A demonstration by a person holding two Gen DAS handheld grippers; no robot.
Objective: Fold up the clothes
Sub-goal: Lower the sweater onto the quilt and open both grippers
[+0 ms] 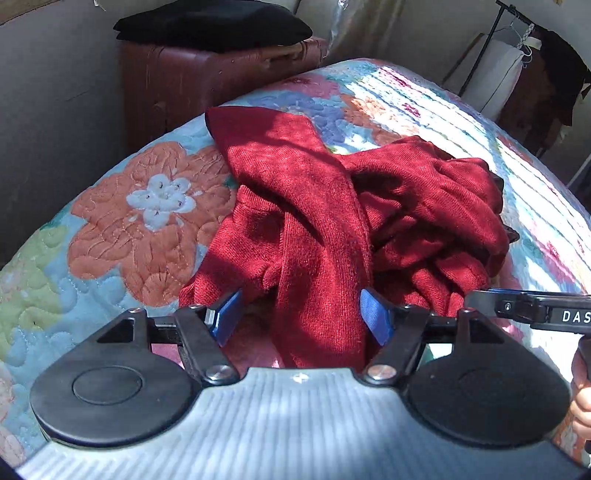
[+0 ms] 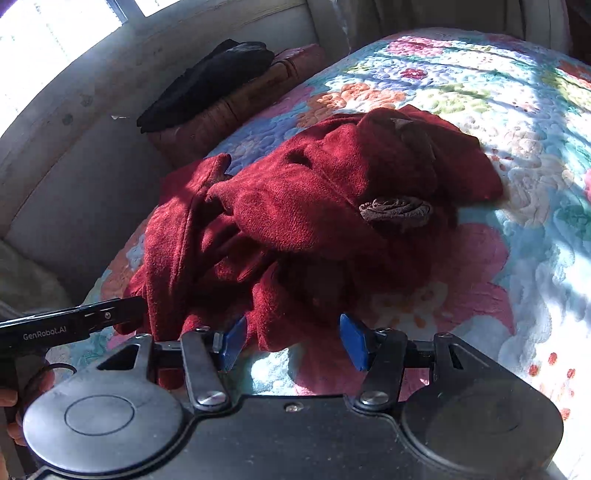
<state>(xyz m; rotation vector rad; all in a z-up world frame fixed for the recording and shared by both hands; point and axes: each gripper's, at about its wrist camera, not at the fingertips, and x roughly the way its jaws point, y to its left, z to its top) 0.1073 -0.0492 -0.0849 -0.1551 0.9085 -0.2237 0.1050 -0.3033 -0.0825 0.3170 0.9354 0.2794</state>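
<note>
We see a dark red knitted garment point(image 1: 332, 206) lying in a crumpled heap on a floral quilted bedspread point(image 1: 147, 229). One long strip of it, apparently a sleeve, runs from the far left of the heap down toward the left gripper point(image 1: 300, 319).

Left gripper: the jaws stand spread, with blue pads point(image 1: 226, 314) on both sides. The near end of the red strip lies between them. The pads do not press on the cloth; the right pad sits just beside its edge.

Right gripper point(image 2: 293, 341): the jaws stand spread. The near edge of the garment point(image 2: 295, 221) reaches just between the blue fingertips point(image 2: 354, 341), with bare bedspread point(image 2: 517, 184) below it. We see no pinch on the cloth.

In the right wrist view, a brownish ruffled trim point(image 2: 397, 211) shows on top of the heap.

Each view catches the other gripper at its edge, beside the garment, with part of a hand point(image 1: 581, 402) behind it.

Beyond the bed, a black cloth point(image 1: 212, 24) rests on a reddish-brown case point(image 1: 207, 77) by the wall.
</note>
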